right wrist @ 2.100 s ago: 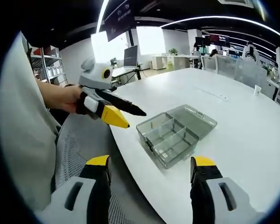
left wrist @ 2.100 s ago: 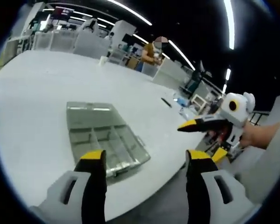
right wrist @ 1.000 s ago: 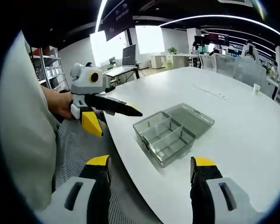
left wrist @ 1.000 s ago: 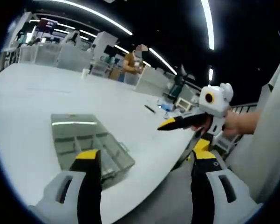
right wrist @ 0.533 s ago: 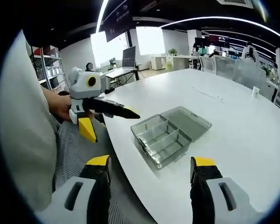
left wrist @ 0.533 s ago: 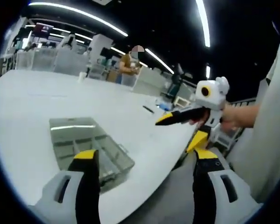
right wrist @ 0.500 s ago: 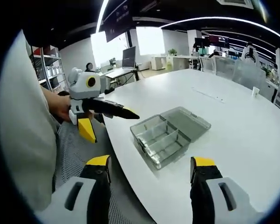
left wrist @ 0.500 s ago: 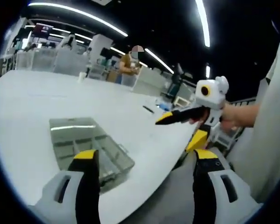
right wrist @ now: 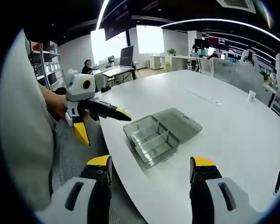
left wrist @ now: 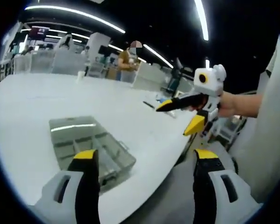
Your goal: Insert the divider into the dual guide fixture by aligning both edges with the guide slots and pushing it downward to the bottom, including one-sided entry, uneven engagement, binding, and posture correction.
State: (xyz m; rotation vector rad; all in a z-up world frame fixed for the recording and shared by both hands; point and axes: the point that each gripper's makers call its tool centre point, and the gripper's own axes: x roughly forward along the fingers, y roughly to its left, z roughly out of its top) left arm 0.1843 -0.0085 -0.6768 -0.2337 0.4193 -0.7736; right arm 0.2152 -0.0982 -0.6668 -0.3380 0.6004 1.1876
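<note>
White table (right wrist: 233, 116), seemingly clear-plastic fixture (right wrist: 158, 133)

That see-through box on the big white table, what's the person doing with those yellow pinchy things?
A person holds a pair of tongs in each hand, both open and holding nothing. The left tongs and the right tongs hang in the air near the table's edge, not touching anything. The clear plastic box lies opened on the white table, with dividers making compartments inside one half. Nobody has touched the box yet; it looks like they are just getting ready to work on it.
</note>
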